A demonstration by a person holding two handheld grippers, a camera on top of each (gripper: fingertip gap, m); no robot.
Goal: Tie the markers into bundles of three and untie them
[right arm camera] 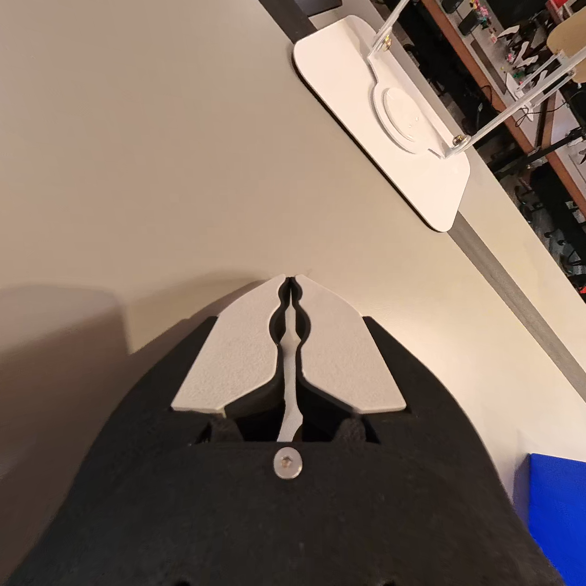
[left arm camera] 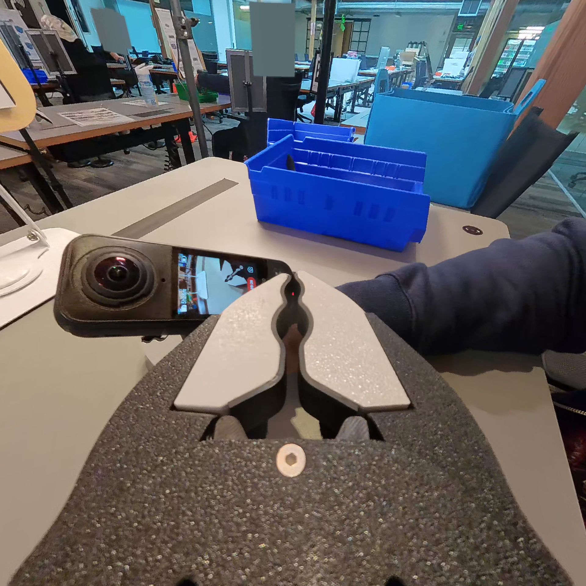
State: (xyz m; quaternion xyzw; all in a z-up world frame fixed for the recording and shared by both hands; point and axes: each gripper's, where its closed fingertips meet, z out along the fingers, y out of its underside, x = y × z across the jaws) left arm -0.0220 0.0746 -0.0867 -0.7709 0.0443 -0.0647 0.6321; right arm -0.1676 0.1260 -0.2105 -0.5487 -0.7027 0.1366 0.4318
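Grey jaws of left gripper (left arm camera: pixel 293 280) and right gripper (right arm camera: pixel 291 279) meet empty; no markers visible near either.

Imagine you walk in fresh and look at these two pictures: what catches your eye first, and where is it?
First, the black camera with its big round lens, lying on the grey table just left of the left gripper, whose fingers are closed. Behind it, the bright blue bins stand out near the table's far edge. In the right wrist view, a white stand base sits ahead of the closed right gripper.
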